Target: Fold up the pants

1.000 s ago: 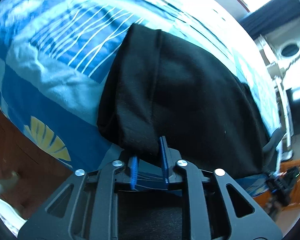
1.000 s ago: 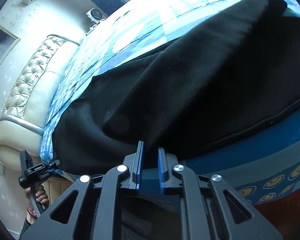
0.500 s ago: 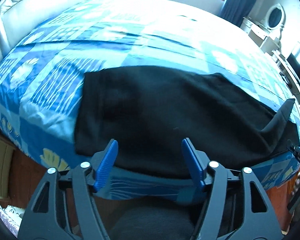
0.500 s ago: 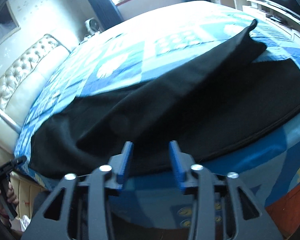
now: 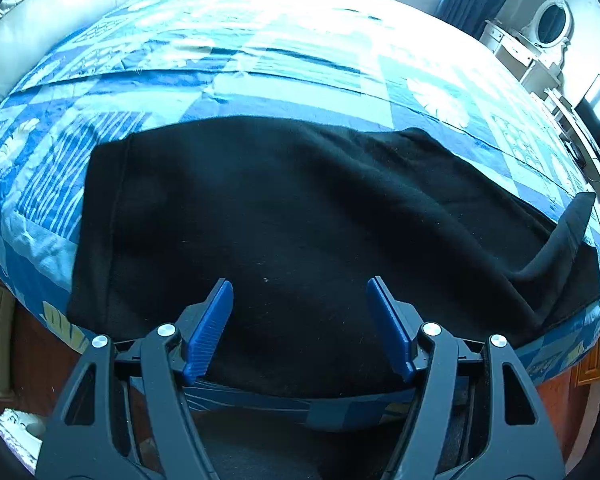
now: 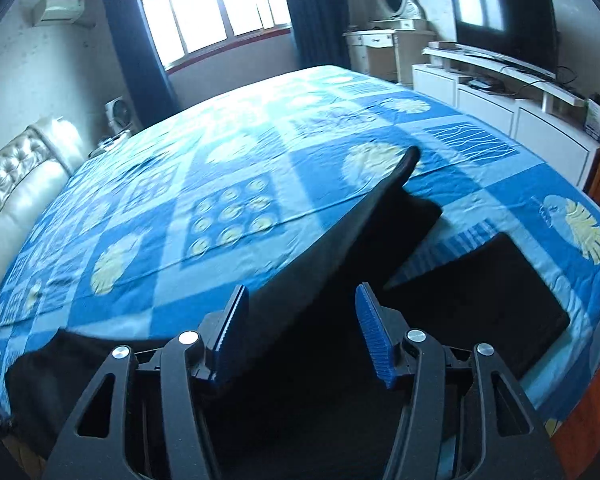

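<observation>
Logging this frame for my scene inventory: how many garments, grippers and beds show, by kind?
Black pants: 1
Grippers: 2, left gripper and right gripper, both open
Bed with blue patterned cover: 1
Total: 4

**Layout: pants on bed, both grippers at near edge**

Pants [image 5: 300, 208] lie spread lengthwise along the near edge of the bed [image 5: 284, 60], on top of the bedspread. Headboard [image 6: 16, 184] at left end of bed. Left gripper [image 5: 300, 316] above near hem, jaws apart, nothing between. Right gripper [image 6: 300, 320] likewise. Window [image 6: 212, 8] behind bed; television [image 6: 504, 24] on cabinet [image 6: 500, 108] to the right.
</observation>
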Demonstrator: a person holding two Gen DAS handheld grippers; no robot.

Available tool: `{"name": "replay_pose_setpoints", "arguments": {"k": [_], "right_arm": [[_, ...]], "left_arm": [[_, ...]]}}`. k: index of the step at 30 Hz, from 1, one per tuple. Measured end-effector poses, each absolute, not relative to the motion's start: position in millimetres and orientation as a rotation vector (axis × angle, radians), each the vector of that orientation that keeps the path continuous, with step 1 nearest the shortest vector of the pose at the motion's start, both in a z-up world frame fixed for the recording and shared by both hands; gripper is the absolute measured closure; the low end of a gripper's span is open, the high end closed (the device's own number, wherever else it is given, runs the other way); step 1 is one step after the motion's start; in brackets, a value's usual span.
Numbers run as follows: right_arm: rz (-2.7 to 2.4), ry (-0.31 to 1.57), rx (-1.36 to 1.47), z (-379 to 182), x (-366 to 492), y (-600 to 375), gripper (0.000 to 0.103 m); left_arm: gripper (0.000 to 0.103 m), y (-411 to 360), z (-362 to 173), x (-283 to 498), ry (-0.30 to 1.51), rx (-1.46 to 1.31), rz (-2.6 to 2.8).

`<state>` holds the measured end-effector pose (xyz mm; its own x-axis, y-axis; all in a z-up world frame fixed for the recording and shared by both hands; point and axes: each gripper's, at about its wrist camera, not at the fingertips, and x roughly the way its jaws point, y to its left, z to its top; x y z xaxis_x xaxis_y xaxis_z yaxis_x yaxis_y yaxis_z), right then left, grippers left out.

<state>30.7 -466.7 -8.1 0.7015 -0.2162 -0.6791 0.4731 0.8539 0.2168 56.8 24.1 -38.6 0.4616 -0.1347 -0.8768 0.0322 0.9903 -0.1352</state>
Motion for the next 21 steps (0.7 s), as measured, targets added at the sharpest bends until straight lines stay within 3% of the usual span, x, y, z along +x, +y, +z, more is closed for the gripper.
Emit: {"name": "replay_pose_setpoints", "arguments": {"k": [18, 21], "right_arm": [[-0.484, 0.756, 0.601, -40.8, 79.3, -544.2, 0.040], [-0.467, 0.777, 0.611, -45.8, 84.0, -543.8, 0.057]], "left_arm": [[0.023, 16.3, -53.7, 64.7, 1.093, -0.099, -0.070], [0.022, 18.7, -54.3, 66.2, 1.095, -0.123, -0.067]]}}
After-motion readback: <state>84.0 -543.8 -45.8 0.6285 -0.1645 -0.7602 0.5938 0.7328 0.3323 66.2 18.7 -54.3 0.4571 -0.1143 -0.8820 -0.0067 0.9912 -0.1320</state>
